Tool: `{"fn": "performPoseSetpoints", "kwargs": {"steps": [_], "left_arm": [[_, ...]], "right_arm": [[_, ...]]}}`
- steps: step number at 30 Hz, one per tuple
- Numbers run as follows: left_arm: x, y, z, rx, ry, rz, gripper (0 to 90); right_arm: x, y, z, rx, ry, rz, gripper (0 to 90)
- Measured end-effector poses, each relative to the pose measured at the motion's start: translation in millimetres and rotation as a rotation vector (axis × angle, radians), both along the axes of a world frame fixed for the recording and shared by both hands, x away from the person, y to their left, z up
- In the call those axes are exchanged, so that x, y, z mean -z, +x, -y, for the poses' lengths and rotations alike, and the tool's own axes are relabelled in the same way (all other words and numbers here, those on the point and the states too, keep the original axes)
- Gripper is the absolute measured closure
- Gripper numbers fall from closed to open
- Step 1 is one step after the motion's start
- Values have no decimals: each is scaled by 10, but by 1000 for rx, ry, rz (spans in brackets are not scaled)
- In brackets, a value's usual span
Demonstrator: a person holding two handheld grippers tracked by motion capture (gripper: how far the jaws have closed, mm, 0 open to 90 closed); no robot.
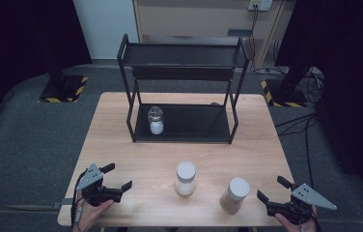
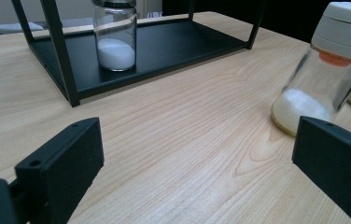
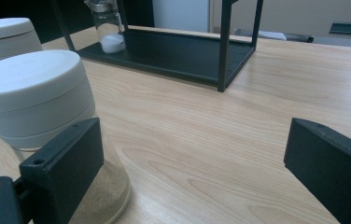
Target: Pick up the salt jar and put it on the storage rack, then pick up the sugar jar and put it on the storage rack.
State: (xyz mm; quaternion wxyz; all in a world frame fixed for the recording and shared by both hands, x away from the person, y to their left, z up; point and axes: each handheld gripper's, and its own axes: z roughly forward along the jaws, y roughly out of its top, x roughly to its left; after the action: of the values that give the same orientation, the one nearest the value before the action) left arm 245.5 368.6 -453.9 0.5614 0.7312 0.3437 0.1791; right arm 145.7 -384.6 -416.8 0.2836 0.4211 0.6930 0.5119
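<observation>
One jar [image 1: 156, 120] is sitting on the rack [image 1: 189, 126]; we are leaving two jars [image 1: 185, 178] on the table [image 1: 121, 140], both grippers [image 1: 117, 182] gaping, grasping nothing.

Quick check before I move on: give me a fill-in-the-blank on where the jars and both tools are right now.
1. The clear jar of white powder stands on the rack's ____ shelf.
2. Both the left tool and the right tool have their jaws ____.
3. The white-lidded jar of brown powder stands nearest the ____ tool.
4. The white-lidded jar of white powder stands on the ____, outside the rack.

Missing words: bottom; open; right; table
</observation>
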Motion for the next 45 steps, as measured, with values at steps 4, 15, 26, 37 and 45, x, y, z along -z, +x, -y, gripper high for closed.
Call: {"fn": "performPoseSetpoints", "kwargs": {"steps": [4, 15, 26, 37, 45], "left_arm": [[-6, -1, 10, 3, 4, -3, 10], [-12, 4, 13, 9, 5, -9, 10], [-8, 16, 10, 8, 1, -19, 9], [-9, 27, 8, 13, 3, -24, 9], [-12, 29, 15, 14, 6, -27, 9]], "right_arm": [[-3, -3, 0, -1, 0, -1, 49], [-5, -34, -41, 31, -12, 12, 22], [-27, -88, -103, 77, -5, 37, 22], [-184, -80, -239, 125, 5, 25, 28], [-368, -70, -308, 147, 35, 33, 25]]}}
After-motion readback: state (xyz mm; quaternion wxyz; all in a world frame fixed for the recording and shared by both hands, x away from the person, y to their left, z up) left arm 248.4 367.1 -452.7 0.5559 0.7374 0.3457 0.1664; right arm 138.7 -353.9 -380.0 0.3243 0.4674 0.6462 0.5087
